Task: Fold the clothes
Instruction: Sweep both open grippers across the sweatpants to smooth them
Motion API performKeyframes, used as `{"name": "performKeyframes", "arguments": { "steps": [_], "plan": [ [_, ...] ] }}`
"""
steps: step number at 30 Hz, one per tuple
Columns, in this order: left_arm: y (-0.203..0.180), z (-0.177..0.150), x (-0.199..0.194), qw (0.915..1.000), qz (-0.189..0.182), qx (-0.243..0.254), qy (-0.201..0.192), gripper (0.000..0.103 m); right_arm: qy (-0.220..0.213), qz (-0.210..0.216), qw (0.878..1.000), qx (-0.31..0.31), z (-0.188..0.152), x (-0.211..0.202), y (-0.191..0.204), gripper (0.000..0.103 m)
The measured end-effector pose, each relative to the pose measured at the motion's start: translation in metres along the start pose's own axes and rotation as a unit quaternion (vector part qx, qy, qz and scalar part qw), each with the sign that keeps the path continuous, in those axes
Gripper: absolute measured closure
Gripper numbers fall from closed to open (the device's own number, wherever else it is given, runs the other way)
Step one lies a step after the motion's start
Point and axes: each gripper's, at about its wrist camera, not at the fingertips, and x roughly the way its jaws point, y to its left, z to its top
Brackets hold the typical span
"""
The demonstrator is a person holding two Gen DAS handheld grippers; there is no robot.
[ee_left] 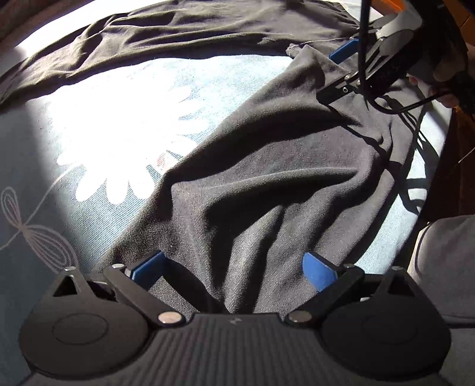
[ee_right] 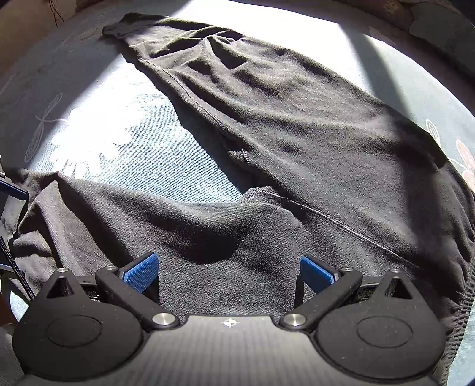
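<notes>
Black trousers (ee_left: pixel 267 166) lie spread on a light blue bedspread (ee_left: pixel 118 118), one leg stretched along the far side (ee_left: pixel 178 32), the other running towards me. My left gripper (ee_left: pixel 234 271) is open, with bunched black cloth lying between its blue pads (ee_left: pixel 148 270). In the right wrist view the trousers (ee_right: pixel 297 124) cross from the upper left to the waistband at the right. Also open, my right gripper (ee_right: pixel 228 273) has the near leg's cloth between its fingers. The left wrist view shows the right gripper (ee_left: pixel 338 71) at the upper right, cloth rising between its fingers.
The bedspread (ee_right: pixel 193 154) has white flower prints and strong sunlight patches. A person's hand (ee_left: pixel 445 68) holds the right gripper, and a black cable (ee_left: pixel 365 44) hangs beside it. Grey clothing (ee_left: pixel 445 267) shows at the lower right. Wooden furniture (ee_left: pixel 463 17) stands beyond the bed edge.
</notes>
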Motion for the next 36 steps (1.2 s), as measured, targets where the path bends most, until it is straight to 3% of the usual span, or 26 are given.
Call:
{"name": "performKeyframes", "arguments": {
  "steps": [6, 10, 16, 23, 26, 28, 32, 36],
  "plan": [
    [0.001, -0.036, -0.005, 0.9992, 0.004, -0.025, 0.031, 0.004, 0.018, 0.002, 1.0, -0.016, -0.011, 0.014, 0.003, 0.0],
    [0.02, -0.038, -0.021, 0.9965, 0.011, -0.081, 0.018, 0.005, 0.034, 0.008, 0.999, -0.019, -0.007, 0.016, 0.001, 0.0],
    [0.055, -0.057, -0.03, 0.9888, 0.048, -0.141, -0.001, 0.005, 0.042, -0.004, 0.999, -0.023, -0.004, 0.017, 0.004, 0.0],
    [0.09, -0.119, -0.031, 0.9817, 0.079, -0.17, 0.035, 0.004, 0.055, -0.001, 0.998, -0.031, 0.001, 0.018, 0.003, 0.0],
    [0.105, -0.129, -0.042, 0.9733, 0.1, -0.198, 0.058, 0.004, 0.064, -0.003, 0.997, -0.031, 0.004, 0.019, 0.004, 0.0],
    [0.109, -0.128, -0.053, 0.9716, 0.096, -0.213, 0.041, 0.004, 0.068, -0.004, 0.997, -0.031, 0.005, 0.019, 0.004, 0.0],
    [0.097, -0.123, -0.046, 0.9779, 0.085, -0.188, 0.034, 0.004, 0.07, -0.006, 0.997, -0.031, 0.005, 0.019, 0.003, 0.0],
    [0.085, -0.134, -0.033, 0.9821, 0.097, -0.156, 0.041, 0.001, 0.072, -0.005, 0.997, -0.032, 0.006, 0.018, 0.003, 0.0]
  ]
}}
